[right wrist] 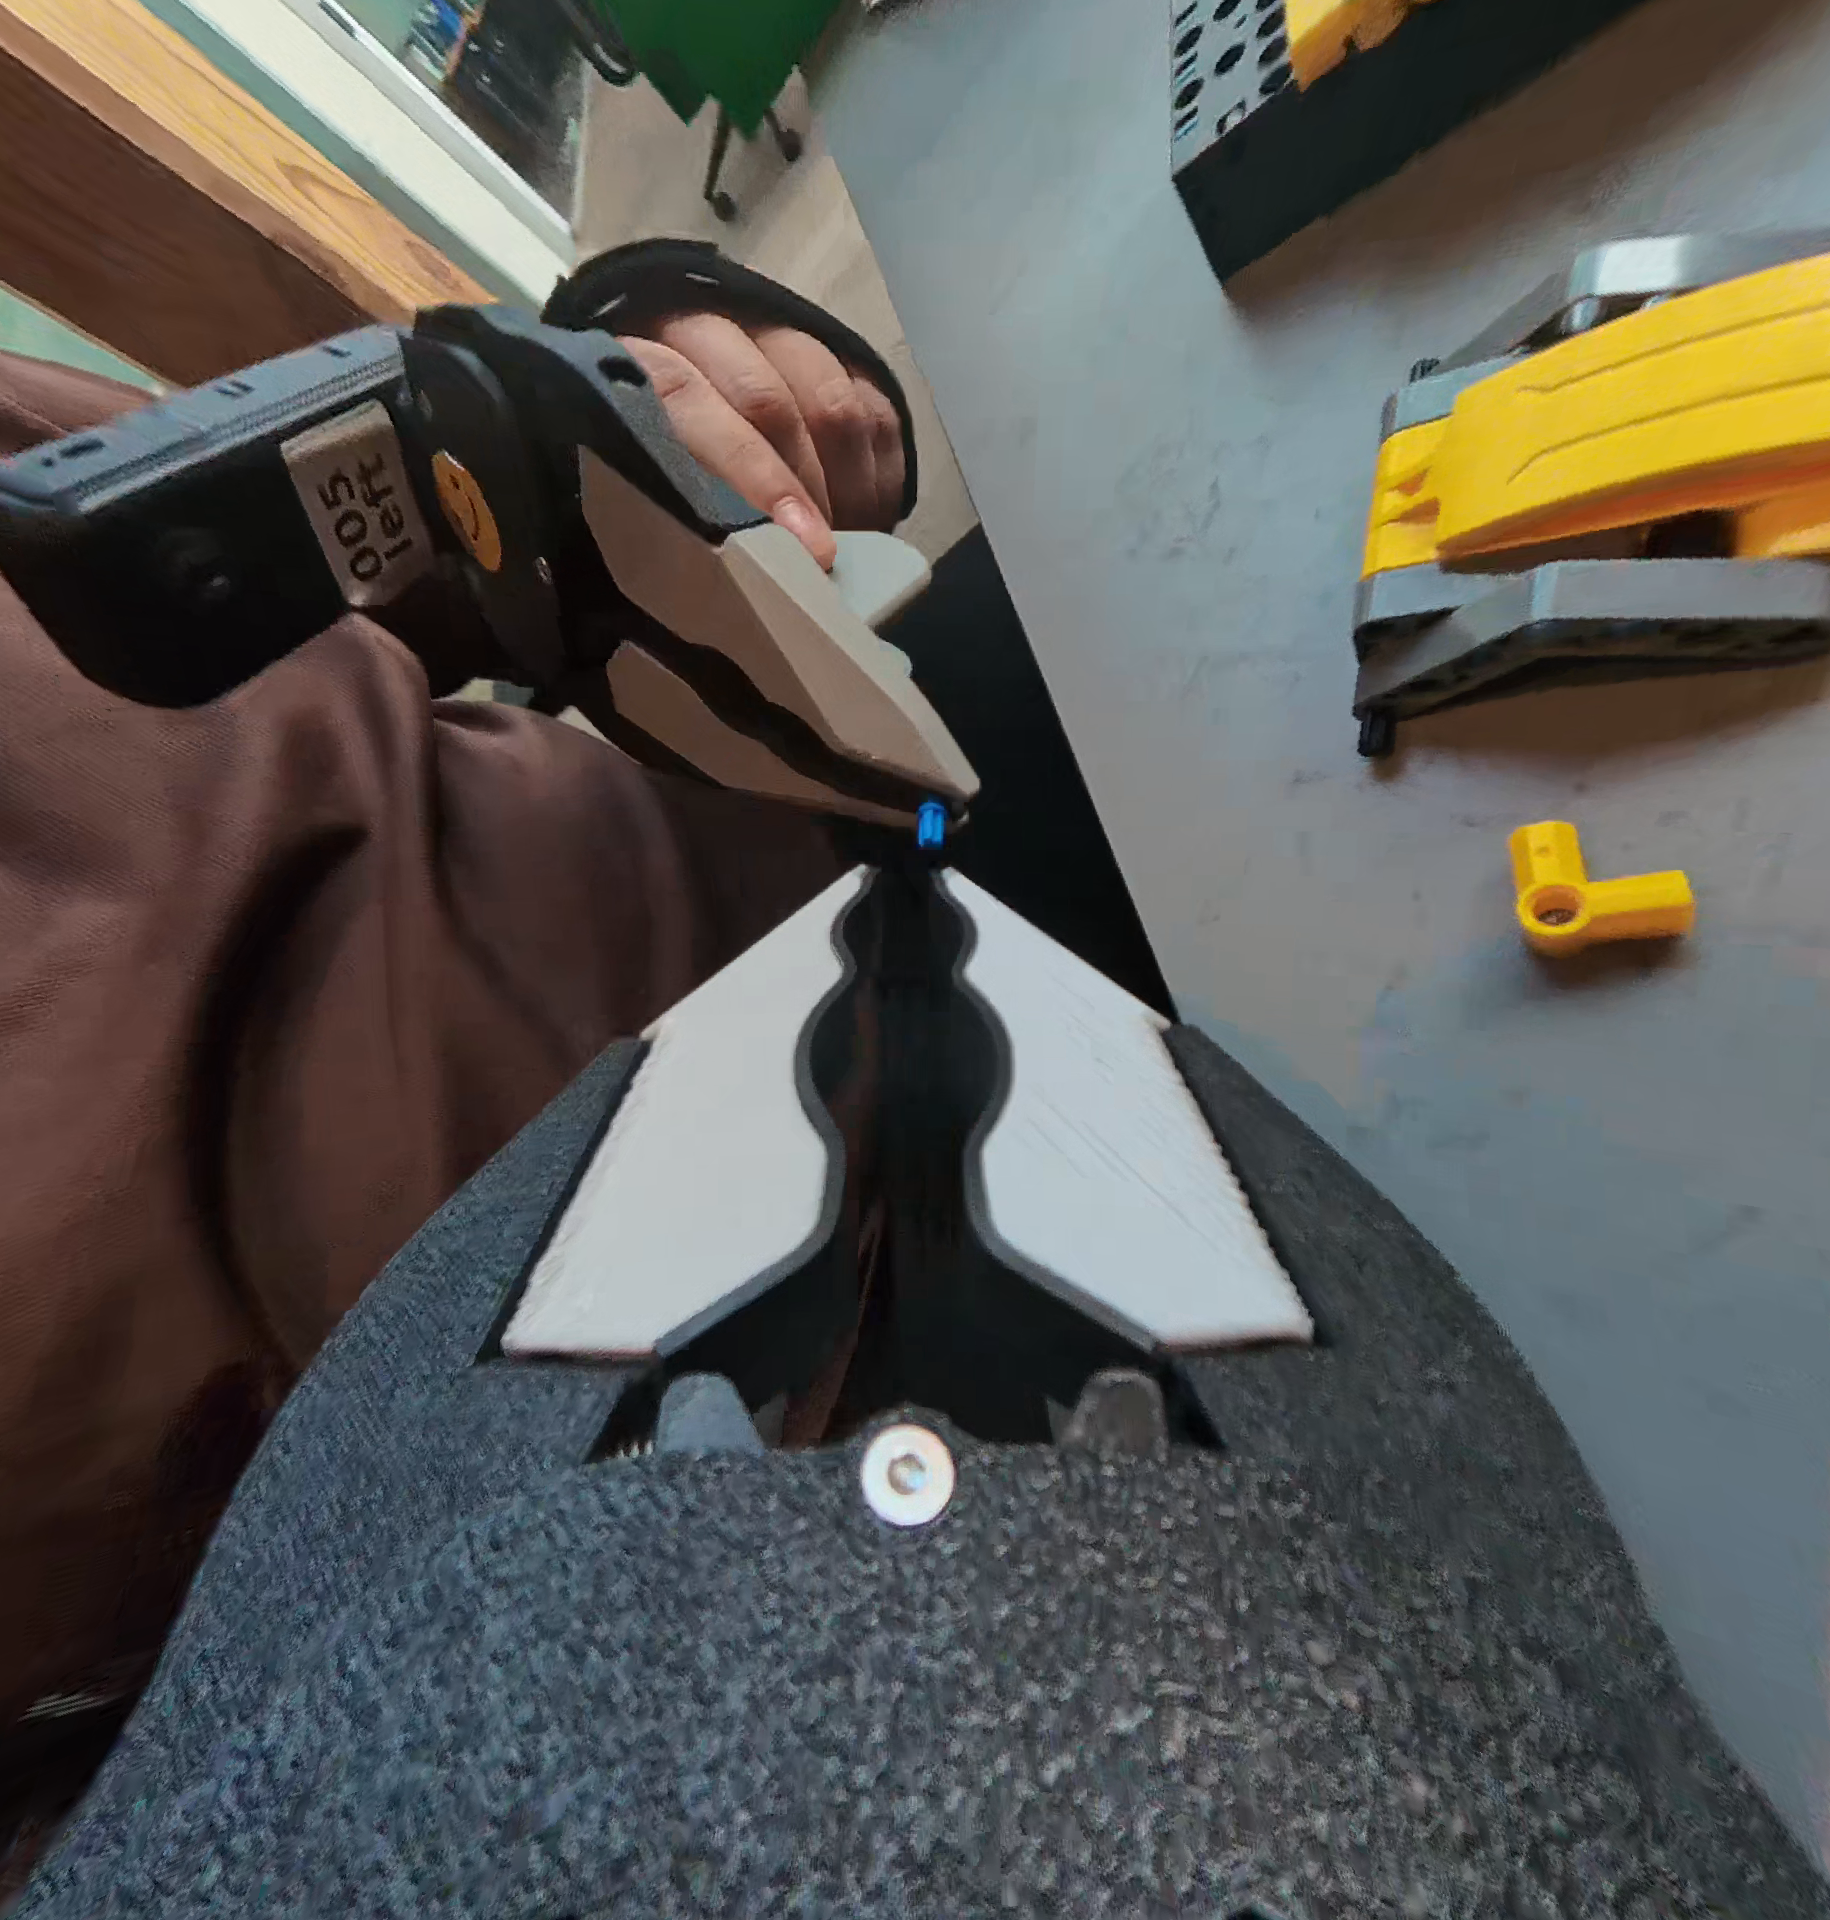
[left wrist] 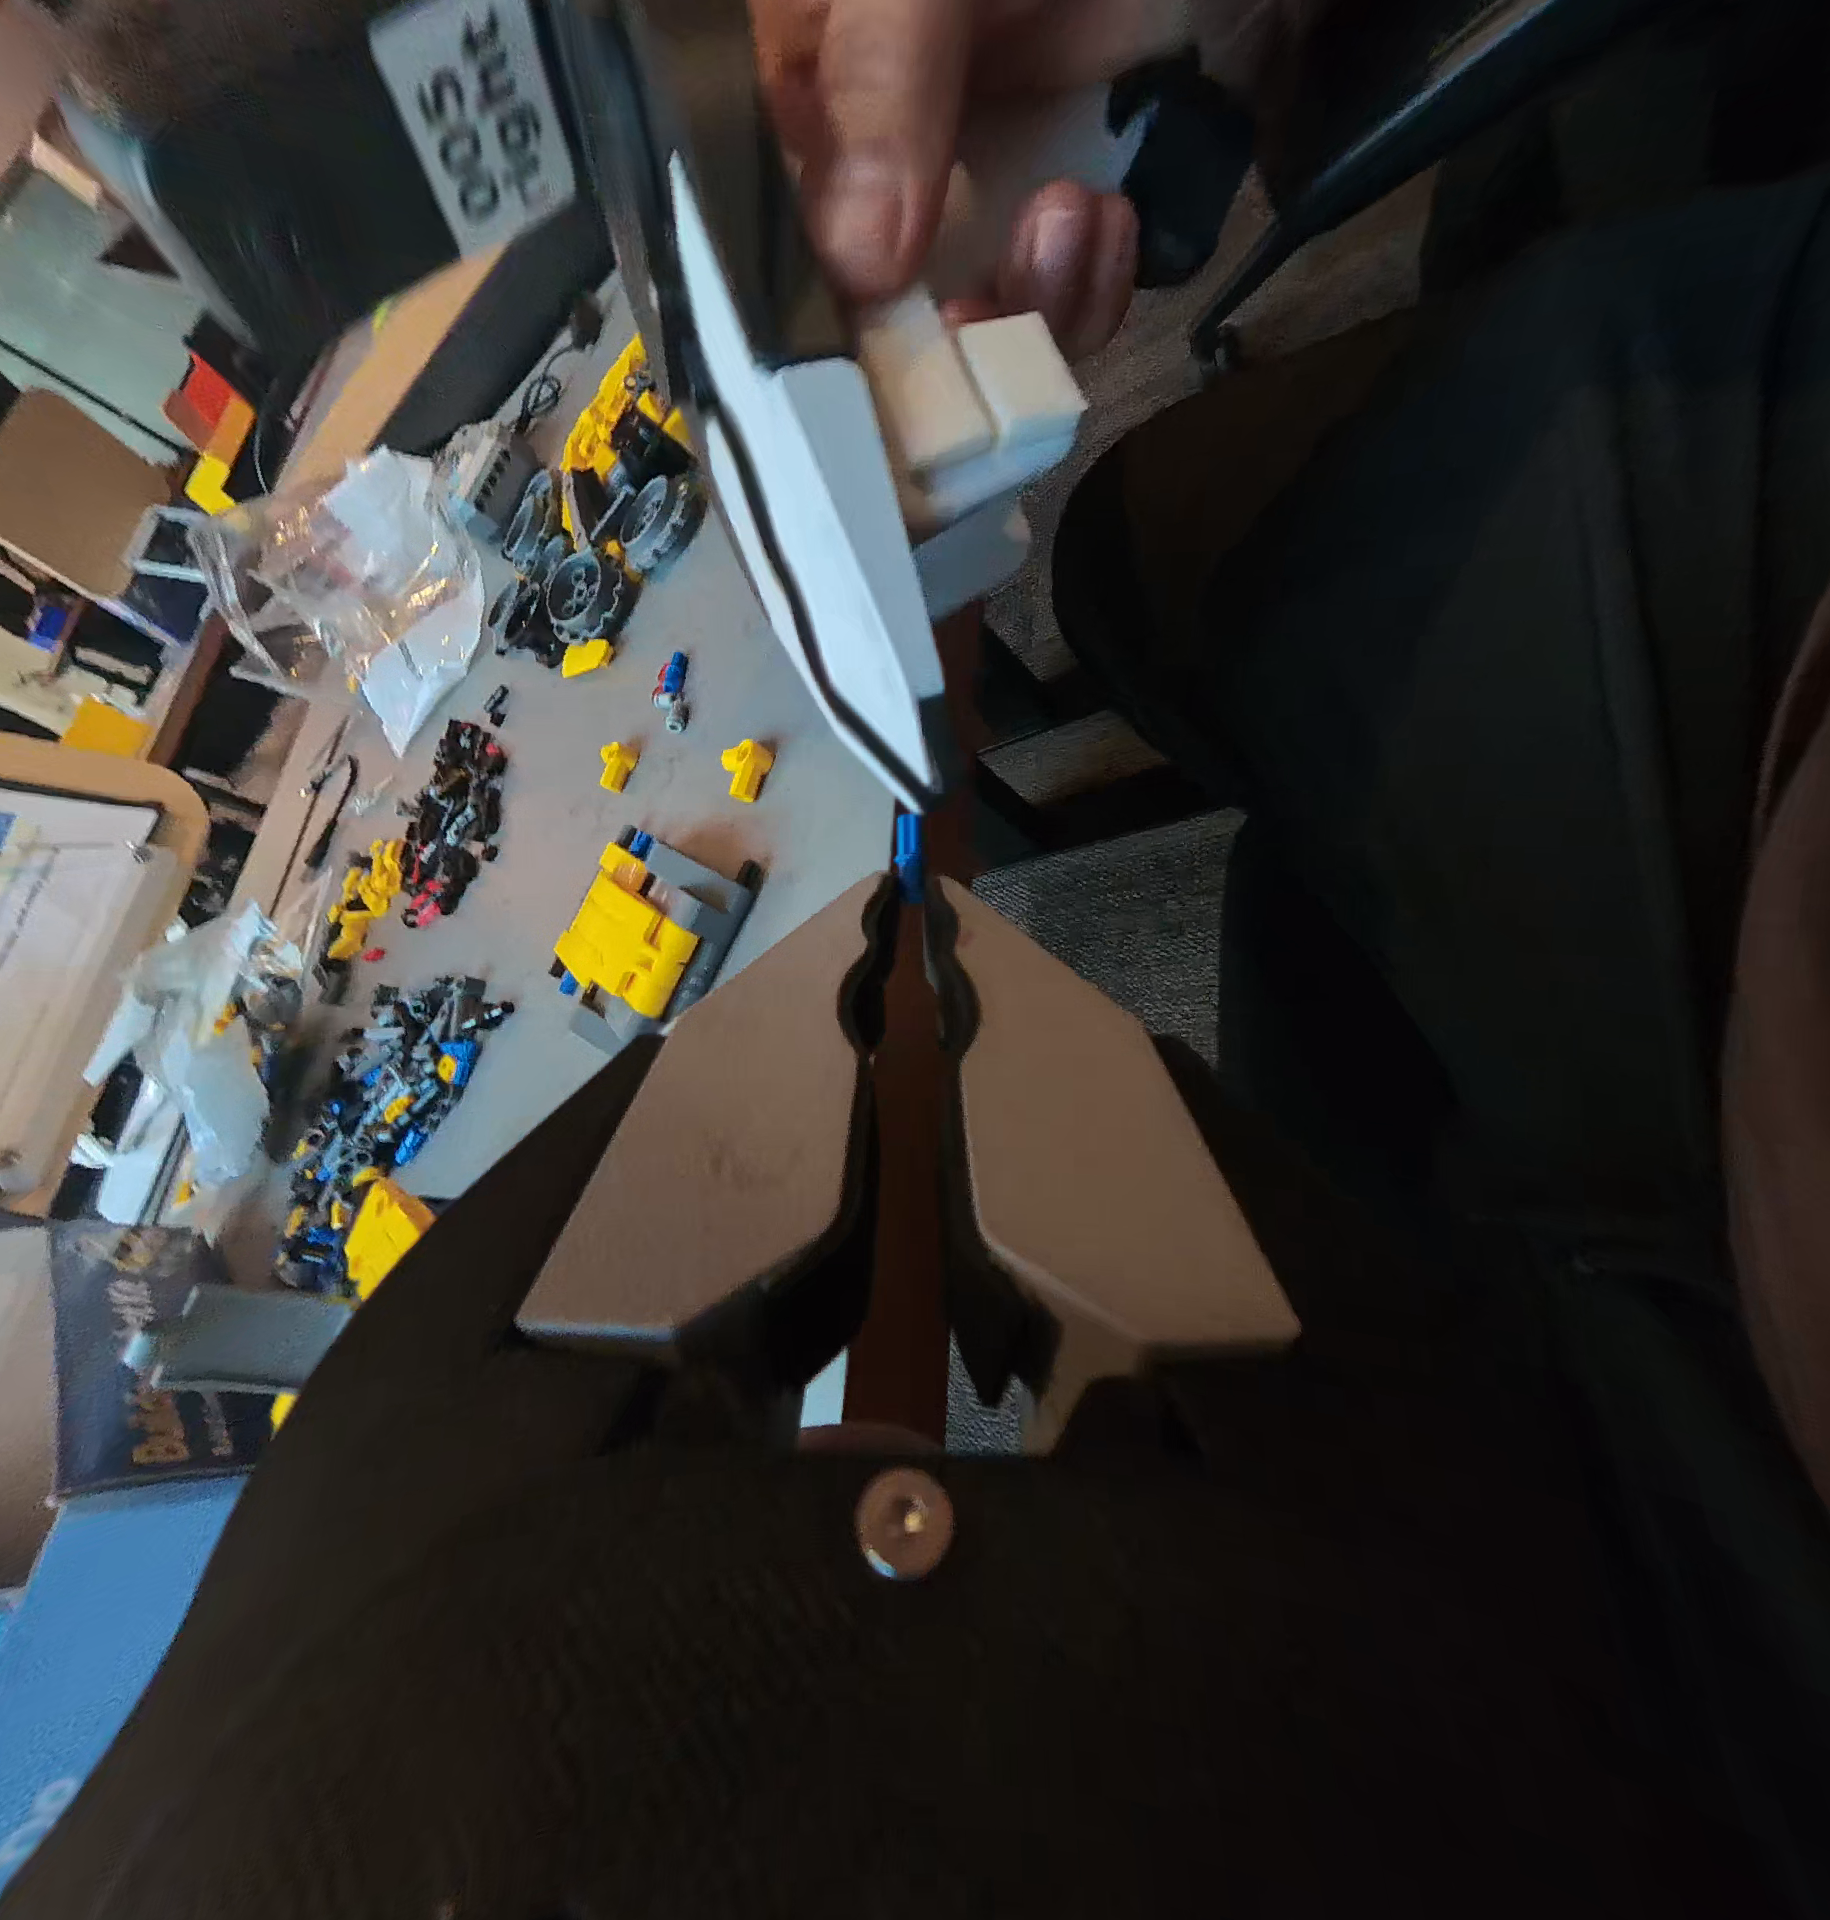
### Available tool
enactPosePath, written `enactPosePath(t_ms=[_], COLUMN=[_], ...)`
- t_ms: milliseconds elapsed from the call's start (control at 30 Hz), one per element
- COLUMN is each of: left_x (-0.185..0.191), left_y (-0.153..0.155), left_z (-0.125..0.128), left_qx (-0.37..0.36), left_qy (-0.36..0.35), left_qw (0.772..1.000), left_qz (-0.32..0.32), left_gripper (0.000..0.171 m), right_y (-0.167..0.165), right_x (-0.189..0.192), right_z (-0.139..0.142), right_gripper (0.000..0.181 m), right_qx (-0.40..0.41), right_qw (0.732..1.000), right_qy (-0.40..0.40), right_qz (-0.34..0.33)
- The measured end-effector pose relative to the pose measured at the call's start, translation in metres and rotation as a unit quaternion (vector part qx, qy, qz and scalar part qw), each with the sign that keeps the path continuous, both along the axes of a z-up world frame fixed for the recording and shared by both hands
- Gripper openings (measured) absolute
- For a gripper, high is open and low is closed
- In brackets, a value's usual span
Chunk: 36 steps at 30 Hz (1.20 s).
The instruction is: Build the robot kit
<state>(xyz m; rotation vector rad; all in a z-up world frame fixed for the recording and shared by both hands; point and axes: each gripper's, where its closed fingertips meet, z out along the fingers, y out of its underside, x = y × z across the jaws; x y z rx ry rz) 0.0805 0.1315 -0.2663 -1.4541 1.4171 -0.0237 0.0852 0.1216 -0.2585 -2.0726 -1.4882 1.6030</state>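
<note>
Blue pin (left wrist: 909, 854) between left gripper (left wrist: 912, 894) fingers.

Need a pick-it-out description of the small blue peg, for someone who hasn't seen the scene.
Start at the grey table and go to its near edge, where the two grippers meet tip to tip above the person's lap. The small blue peg sticks out of the shut left gripper, just short of the right gripper. It is the only blue piece held off the table.

Black textured grippers (right wrist: 906, 873) with pale fingers (right wrist: 1098, 1143) (silver screw (right wrist: 907, 1474)); brown sleeve (right wrist: 267, 883).
</note>
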Motion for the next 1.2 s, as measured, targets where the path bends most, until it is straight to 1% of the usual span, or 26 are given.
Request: enactPosePath(t_ms=[33,100,167,233,267,333,400,467,567,700,767,800,833,933,1033,1100,1200], left_x=[-0.003,-0.01,-0.015,-0.02,-0.021,-0.022,-0.023,-0.025,-0.025,-0.027,-0.028,-0.028,-0.028,-0.028,-0.03,-0.03,-0.031], left_y=[0.004,0.012,0.018,0.022,0.024,0.024,0.025,0.025,0.024,0.023,0.022,0.022,0.021,0.022,0.023,0.022,0.021], left_z=[0.0,-0.002,-0.003,-0.004,-0.003,-0.002,-0.002,-0.004,-0.005,-0.005,-0.004,-0.004,-0.005,-0.007,-0.007,-0.007,-0.011], left_qx=[-0.009,-0.024,-0.049,-0.08,-0.094,-0.112,-0.119,-0.121,-0.126,-0.136,-0.142,-0.147,-0.151,-0.168,-0.184,-0.196,-0.206], left_qy=[-0.006,-0.013,-0.026,-0.048,-0.059,-0.074,-0.074,-0.066,-0.057,-0.051,-0.052,-0.051,-0.049,-0.046,-0.045,-0.045,-0.025], left_qw=[1.0,0.999,0.997,0.993,0.991,0.988,0.987,0.987,0.988,0.988,0.987,0.986,0.986,0.983,0.98,0.978,0.977], left_qz=[0.012,0.04,0.061,0.076,0.079,0.078,0.08,0.081,0.071,0.06,0.055,0.052,0.052,0.056,0.056,0.051,0.041], left_gripper=[0.001,0.001,0.001,0.001,0.001,0.001,0.002,0.002,0.001,0.001,0.001,0.001,0.002,0.002,0.001,0.001,0.001], right_y=[0.006,0.03,0.061,0.083,0.087,0.087,0.091,0.096,0.101,0.1,0.1,0.099,0.098,0.096,0.087,0.074,0.054], right_x=[0.003,0.01,0.02,0.029,0.032,0.032,0.032,0.031,0.028,0.024,0.025,0.023,0.023,0.022,0.021,0.017,0.006], right_z=[0.001,0.002,0.009,0.014,0.013,0.003,-0.012,-0.018,-0.018,-0.019,-0.024,-0.024,-0.024,-0.023,-0.022,-0.017,-0.013], right_gripper=[0.009,0.014,0.018,0.023,0.023,0.023,0.024,0.023,0.024,0.027,0.025,0.022,0.015,0.015,0.015,0.015,0.015], right_qx=[0.034,0.124,0.221,0.291,0.312,0.333,0.359,0.381,0.385,0.346,0.327,0.314,0.3,0.281,0.283,0.282,0.282], right_qw=[0.999,0.991,0.969,0.946,0.939,0.935,0.925,0.916,0.915,0.932,0.938,0.943,0.949,0.955,0.956,0.958,0.959], right_qy=[-0.002,-0.016,-0.024,-0.031,-0.037,-0.056,-0.087,-0.105,-0.107,-0.099,-0.106,-0.099,-0.093,-0.08,-0.067,-0.045,-0.024], right_qz=[-0.011,-0.055,-0.107,-0.139,-0.139,-0.109,-0.084,-0.075,-0.063,-0.051,-0.045,-0.044,-0.041,-0.043,-0.028,-0.011,0.014])
